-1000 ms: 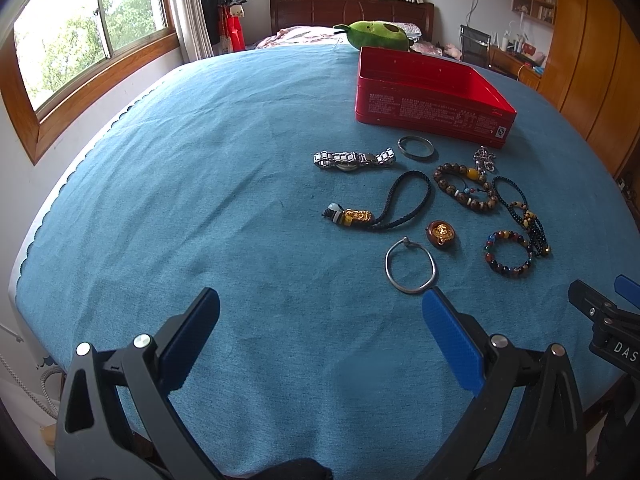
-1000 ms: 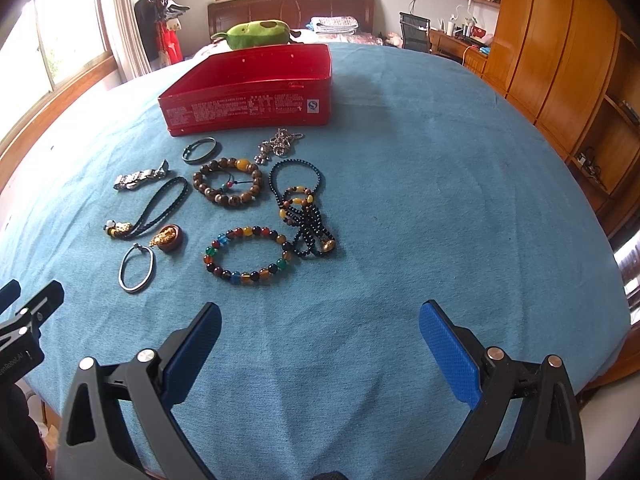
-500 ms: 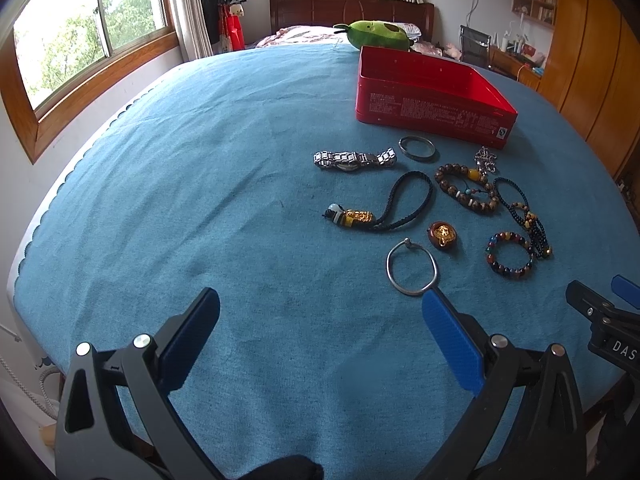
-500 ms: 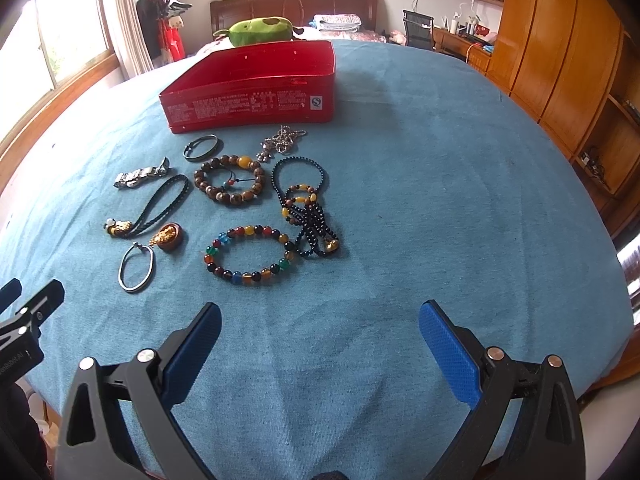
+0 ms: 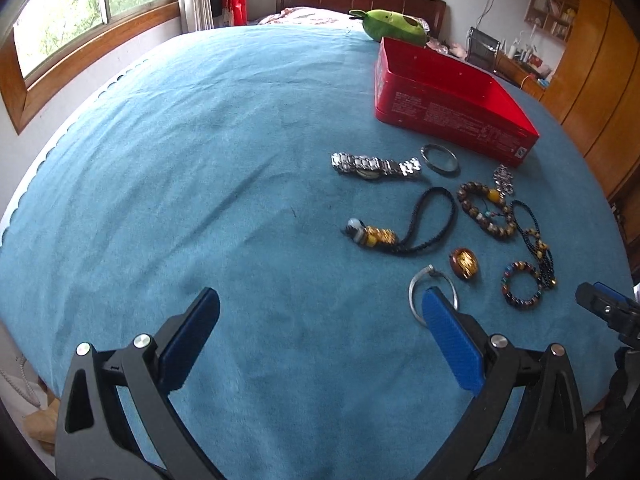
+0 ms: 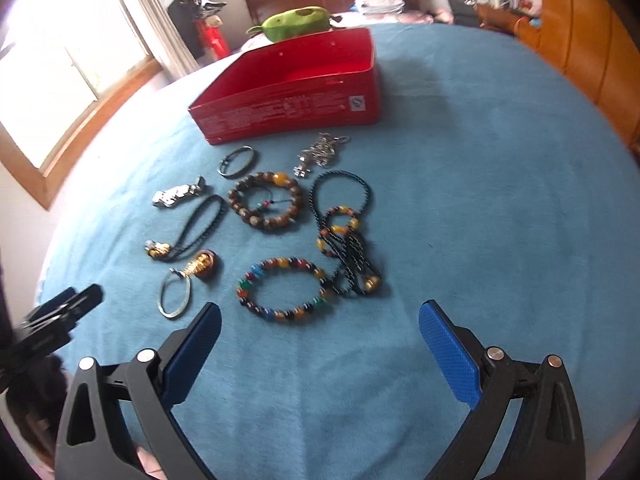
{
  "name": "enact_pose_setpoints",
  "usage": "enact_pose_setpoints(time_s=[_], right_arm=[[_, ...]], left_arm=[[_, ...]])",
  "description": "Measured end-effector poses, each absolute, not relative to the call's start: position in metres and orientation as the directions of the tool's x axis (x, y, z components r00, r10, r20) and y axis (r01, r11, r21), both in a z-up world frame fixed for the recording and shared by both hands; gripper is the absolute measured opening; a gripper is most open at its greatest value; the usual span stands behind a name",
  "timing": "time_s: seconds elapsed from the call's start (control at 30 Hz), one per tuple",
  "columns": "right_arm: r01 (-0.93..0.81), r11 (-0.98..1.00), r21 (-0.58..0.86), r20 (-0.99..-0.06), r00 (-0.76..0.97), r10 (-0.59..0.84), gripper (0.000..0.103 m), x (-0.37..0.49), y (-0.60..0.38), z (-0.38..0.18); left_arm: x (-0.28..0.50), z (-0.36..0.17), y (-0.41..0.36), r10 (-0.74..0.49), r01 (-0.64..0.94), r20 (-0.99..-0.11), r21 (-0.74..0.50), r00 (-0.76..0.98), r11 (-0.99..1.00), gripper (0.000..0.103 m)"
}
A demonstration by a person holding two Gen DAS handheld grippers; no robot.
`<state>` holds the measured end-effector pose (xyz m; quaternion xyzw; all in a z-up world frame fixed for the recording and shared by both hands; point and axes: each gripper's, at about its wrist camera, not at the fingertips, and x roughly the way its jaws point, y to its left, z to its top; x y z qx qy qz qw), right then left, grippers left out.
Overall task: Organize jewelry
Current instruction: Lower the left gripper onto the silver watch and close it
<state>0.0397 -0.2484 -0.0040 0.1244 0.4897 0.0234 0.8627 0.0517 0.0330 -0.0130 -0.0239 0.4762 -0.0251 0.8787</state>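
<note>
Hovering spread wide and empty: left gripper (image 5: pixel 320 312), right gripper (image 6: pixel 320 320); jewelry loose before the red box (image 6: pixel 296 92); risk of snagging the tangled black cord (image 6: pixel 344 240) while lifting the multicoloured bead bracelet (image 6: pixel 284 288)

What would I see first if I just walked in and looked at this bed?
The bright red open rectangular box on the blue bedspread grabs you first. In front of it lies scattered jewelry, like the colourful round bead bracelet and the silver metal watch. Behind the box sits a green plush toy.
</note>
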Motion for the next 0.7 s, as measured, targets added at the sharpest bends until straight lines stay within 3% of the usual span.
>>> enact_pose_setpoints(time_s=[0.2,0.4,0.7], right_arm=[[0.089,0.958,0.273,-0.837,0.514,0.19,0.099,0.07,-0.261,-0.002],[0.094,0.965,0.245,-0.851,0.497,0.168,0.099,0.094,-0.263,-0.005],[0.094,0.966,0.239,-0.867,0.469,0.169,0.099,0.113,-0.261,-0.014]], left_arm=[[0.096,-0.011,0.041,-0.096,-0.005,-0.855,-0.115,0.51,0.993,0.1],[0.144,-0.006,0.036,-0.06,0.001,-0.863,-0.069,0.501,0.998,0.1],[0.207,-0.036,0.026,-0.105,0.02,-0.918,-0.105,0.382,0.994,0.099]])
